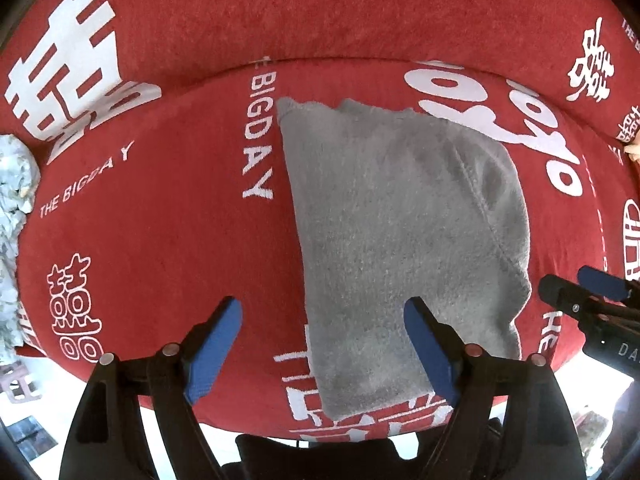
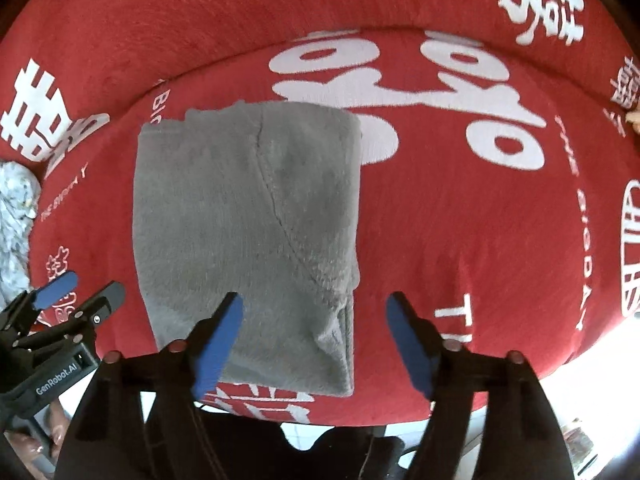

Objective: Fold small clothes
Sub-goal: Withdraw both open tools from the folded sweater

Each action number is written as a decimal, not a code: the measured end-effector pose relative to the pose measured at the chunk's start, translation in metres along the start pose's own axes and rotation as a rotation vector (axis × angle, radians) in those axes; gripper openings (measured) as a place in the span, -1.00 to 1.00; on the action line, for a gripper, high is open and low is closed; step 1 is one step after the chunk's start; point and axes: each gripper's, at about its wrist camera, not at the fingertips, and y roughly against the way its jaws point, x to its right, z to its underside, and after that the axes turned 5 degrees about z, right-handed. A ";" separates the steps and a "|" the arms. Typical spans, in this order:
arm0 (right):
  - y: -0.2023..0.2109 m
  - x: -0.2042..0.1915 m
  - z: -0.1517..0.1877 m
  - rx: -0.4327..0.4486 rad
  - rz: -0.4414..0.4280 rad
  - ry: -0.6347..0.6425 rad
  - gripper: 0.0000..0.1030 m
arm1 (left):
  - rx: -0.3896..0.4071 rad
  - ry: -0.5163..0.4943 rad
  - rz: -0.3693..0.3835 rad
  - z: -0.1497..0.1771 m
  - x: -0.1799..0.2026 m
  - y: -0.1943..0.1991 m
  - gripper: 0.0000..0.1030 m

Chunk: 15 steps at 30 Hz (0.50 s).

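A grey fleece garment (image 1: 404, 236) lies folded into a rough rectangle on the red cover; it also shows in the right wrist view (image 2: 248, 240). My left gripper (image 1: 323, 340) is open and empty, hovering over the garment's near left edge. My right gripper (image 2: 314, 336) is open and empty above the garment's near right corner. Each gripper shows in the other's view: the right one (image 1: 580, 292) at the right edge, the left one (image 2: 80, 292) at the left edge.
The red cover (image 1: 160, 220) with white lettering spreads over a cushioned seat with a raised back (image 1: 320, 12). A pale patterned cloth (image 1: 12, 208) lies at the far left. White floor (image 2: 592, 380) shows past the seat's front edge.
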 end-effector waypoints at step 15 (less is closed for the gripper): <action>0.005 -0.003 -0.002 0.028 0.058 -0.009 0.99 | -0.023 0.045 0.011 0.000 0.000 -0.005 0.63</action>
